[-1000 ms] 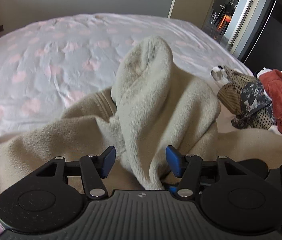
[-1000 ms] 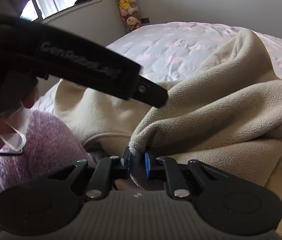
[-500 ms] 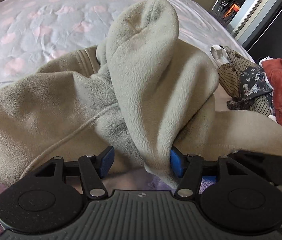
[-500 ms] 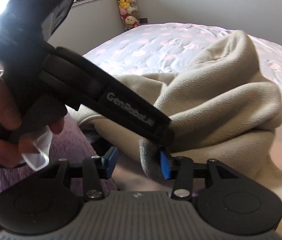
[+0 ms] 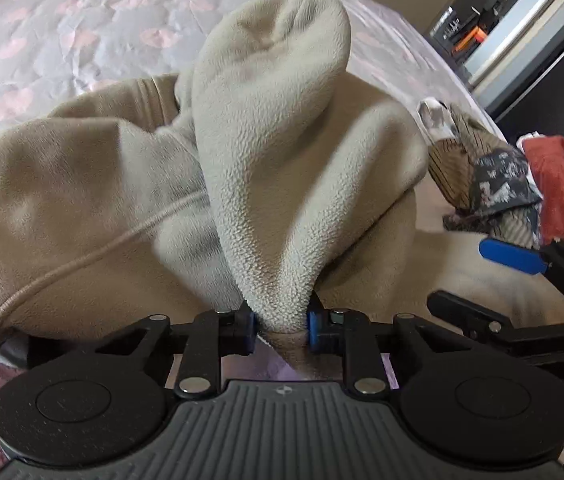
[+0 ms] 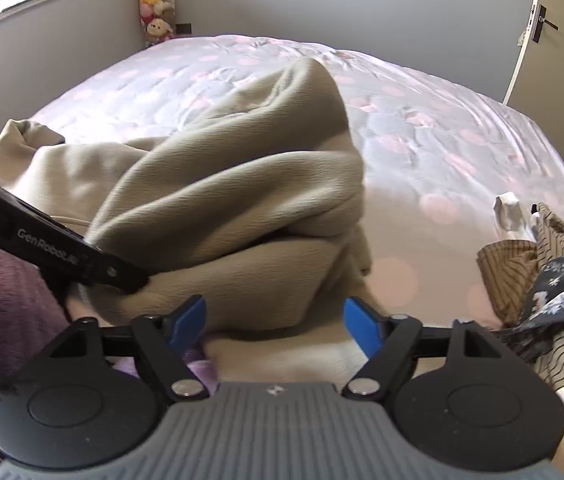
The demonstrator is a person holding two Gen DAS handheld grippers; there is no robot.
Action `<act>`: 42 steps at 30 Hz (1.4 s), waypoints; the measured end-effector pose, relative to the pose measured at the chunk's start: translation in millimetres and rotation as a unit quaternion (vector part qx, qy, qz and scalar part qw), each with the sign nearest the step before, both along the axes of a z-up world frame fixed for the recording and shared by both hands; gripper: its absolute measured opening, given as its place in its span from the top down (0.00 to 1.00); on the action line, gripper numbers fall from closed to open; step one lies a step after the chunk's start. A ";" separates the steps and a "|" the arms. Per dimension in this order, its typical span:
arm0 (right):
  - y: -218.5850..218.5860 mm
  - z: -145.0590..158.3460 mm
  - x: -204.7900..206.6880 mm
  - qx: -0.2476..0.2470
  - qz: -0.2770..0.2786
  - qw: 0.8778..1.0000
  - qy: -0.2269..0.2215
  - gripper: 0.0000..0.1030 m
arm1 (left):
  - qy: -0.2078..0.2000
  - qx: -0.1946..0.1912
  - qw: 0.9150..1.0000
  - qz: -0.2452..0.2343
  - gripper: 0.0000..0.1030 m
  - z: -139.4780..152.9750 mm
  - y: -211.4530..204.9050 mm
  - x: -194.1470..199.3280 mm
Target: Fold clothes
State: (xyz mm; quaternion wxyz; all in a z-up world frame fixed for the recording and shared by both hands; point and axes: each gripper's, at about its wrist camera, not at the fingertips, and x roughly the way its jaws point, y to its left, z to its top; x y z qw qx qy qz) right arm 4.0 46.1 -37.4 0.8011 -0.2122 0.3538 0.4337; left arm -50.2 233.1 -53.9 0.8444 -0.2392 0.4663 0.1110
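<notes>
A beige fleece hoodie lies bunched on the bed, one fold standing up in a hump. My left gripper is closing, and its blue pads press on the lower tip of that fold. In the right wrist view its black finger reaches in from the left and touches the fleece. My right gripper is opening wide, with nothing pinched between its pads; the hoodie's near edge lies just beyond them. One of its blue fingers shows at the right of the left wrist view.
The bed cover is pale with pink spots. A heap of striped and floral clothes and a red garment lie at the right. A purple fleece lies at the near left. Plush toys sit in the far corner.
The left jaws have closed on the fleece fold. The right gripper has let go of the fleece edge, opened wide and swung to the right.
</notes>
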 end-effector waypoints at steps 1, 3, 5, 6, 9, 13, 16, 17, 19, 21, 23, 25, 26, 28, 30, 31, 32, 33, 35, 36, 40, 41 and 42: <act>-0.4 -0.6 5.8 -0.001 0.002 1.000 0.003 0.23 | -0.009 0.021 1.000 0.003 0.87 3.9 -1.6 -0.7; -1.8 -0.5 5.0 -0.002 0.008 1.000 0.005 0.22 | -0.025 0.068 0.997 0.009 0.89 15.5 0.2 -2.9; -4.9 -0.9 2.6 -0.006 0.012 1.000 0.003 0.21 | -0.037 0.083 0.996 0.026 0.89 28.8 14.6 -4.8; -6.6 -1.4 1.5 -0.009 0.014 1.000 0.002 0.21 | -0.039 0.093 0.994 0.033 0.89 35.7 24.6 -5.4; -1.0 1.1 3.7 -0.011 0.024 1.000 -0.002 0.21 | -0.042 0.131 0.989 0.055 0.89 56.5 54.2 -10.1; 14.1 8.9 16.4 -0.011 0.039 0.999 -0.017 0.21 | -0.033 0.172 0.980 0.092 0.89 80.7 95.8 -25.1; 23.4 17.0 27.5 -0.009 0.050 0.998 -0.023 0.21 | -0.012 0.197 0.973 0.122 0.89 88.6 127.1 -37.5; 27.1 20.1 32.2 -0.007 0.055 0.998 -0.020 0.21 | -0.006 0.200 0.971 0.132 0.89 88.3 136.4 -42.5; 36.0 25.4 43.4 -0.007 0.061 0.998 -0.015 0.21 | 0.006 0.207 0.966 0.152 0.89 87.8 154.8 -52.5; 46.2 30.4 57.7 -0.006 0.062 0.998 -0.016 0.21 | 0.019 0.213 0.962 0.172 0.89 87.2 173.2 -62.4; 59.4 35.8 76.5 -0.003 0.056 0.998 -0.016 0.21 | 0.032 0.211 0.961 0.177 0.89 81.9 185.0 -64.9; 74.3 36.9 99.0 0.001 0.046 0.999 -0.011 0.21 | 0.044 0.209 0.961 0.178 0.89 74.4 194.8 -65.0; 83.3 35.1 110.6 0.000 0.041 0.999 -0.006 0.21 | 0.051 0.210 0.960 0.179 0.89 70.2 198.7 -63.4; 102.5 27.8 134.0 -0.005 0.033 0.999 0.003 0.21 | 0.067 0.213 0.958 0.177 0.89 61.3 203.3 -58.2; 122.2 10.1 158.4 -0.014 0.037 0.999 0.014 0.21 | 0.080 0.211 0.959 0.174 0.89 53.6 207.6 -54.5; 130.8 -1.7 169.3 -0.024 0.039 0.999 0.022 0.21 | 0.085 0.208 0.959 0.172 0.89 51.1 209.5 -52.9; 139.4 -13.9 180.1 -0.034 0.041 0.998 0.030 0.21 | 0.088 0.205 0.960 0.170 0.89 49.7 210.7 -54.1; 145.7 -27.0 190.4 -0.041 0.042 0.997 0.042 0.21 | 0.091 0.202 0.960 0.169 0.89 49.2 212.4 -54.1; 154.9 -52.0 205.9 -0.055 0.040 0.995 0.079 0.21 | 0.098 0.193 0.962 0.169 0.89 46.3 217.9 -52.3; 159.3 -64.5 213.5 -0.063 0.039 0.992 0.097 0.21 | 0.101 0.188 0.962 0.170 0.89 44.6 220.5 -51.1; 169.6 -106.1 235.8 -0.068 0.023 0.983 0.171 0.23 | 0.107 0.176 0.964 0.170 0.90 37.0 228.2 -43.3; 170.7 -114.2 237.9 -0.069 0.019 0.980 0.186 0.26 | 0.106 0.176 0.964 0.170 0.90 36.8 229.4 -40.7; 171.3 -118.3 236.8 -0.073 0.014 0.978 0.194 0.46 | 0.102 0.177 0.964 0.168 0.90 38.7 230.5 -38.0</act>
